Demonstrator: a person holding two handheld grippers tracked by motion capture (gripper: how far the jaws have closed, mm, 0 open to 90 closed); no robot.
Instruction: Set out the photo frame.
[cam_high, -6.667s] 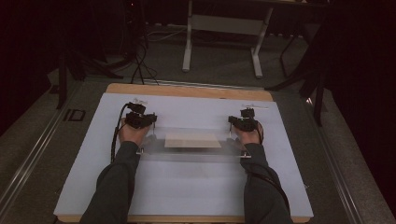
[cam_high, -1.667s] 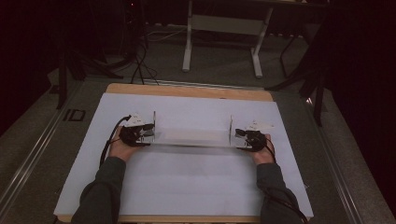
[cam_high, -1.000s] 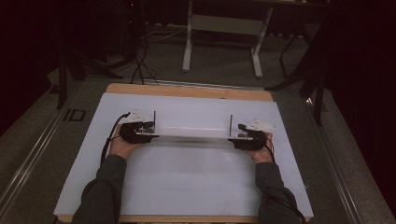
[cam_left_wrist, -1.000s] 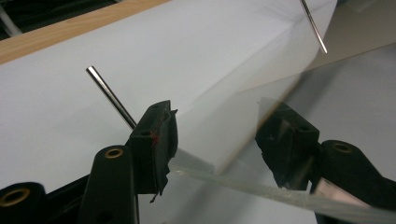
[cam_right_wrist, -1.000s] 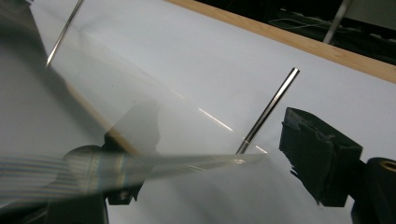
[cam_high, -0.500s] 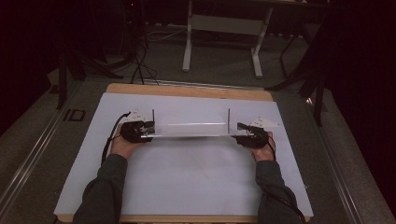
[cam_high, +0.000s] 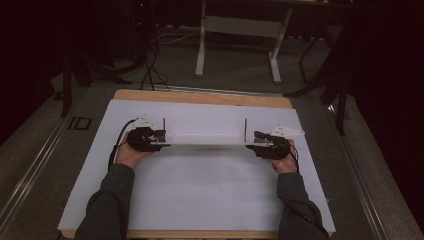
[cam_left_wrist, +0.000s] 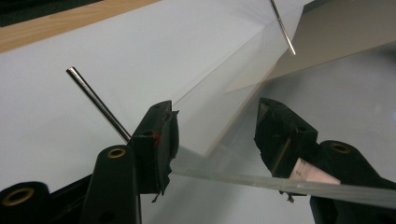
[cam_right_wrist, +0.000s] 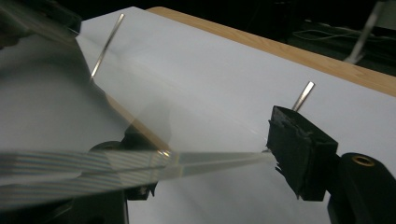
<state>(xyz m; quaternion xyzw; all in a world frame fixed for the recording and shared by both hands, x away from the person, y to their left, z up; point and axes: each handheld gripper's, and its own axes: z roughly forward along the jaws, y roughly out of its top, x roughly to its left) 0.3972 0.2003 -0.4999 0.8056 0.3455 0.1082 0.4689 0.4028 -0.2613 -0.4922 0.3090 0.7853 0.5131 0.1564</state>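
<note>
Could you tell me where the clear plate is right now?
In the high view, the clear plate spans between the left tool and the right tool, mid-table.

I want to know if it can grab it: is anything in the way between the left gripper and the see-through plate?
Nothing visible is in the way. The clear plate already lies between the jaws of the left gripper. I cannot tell whether they pinch it.
</note>
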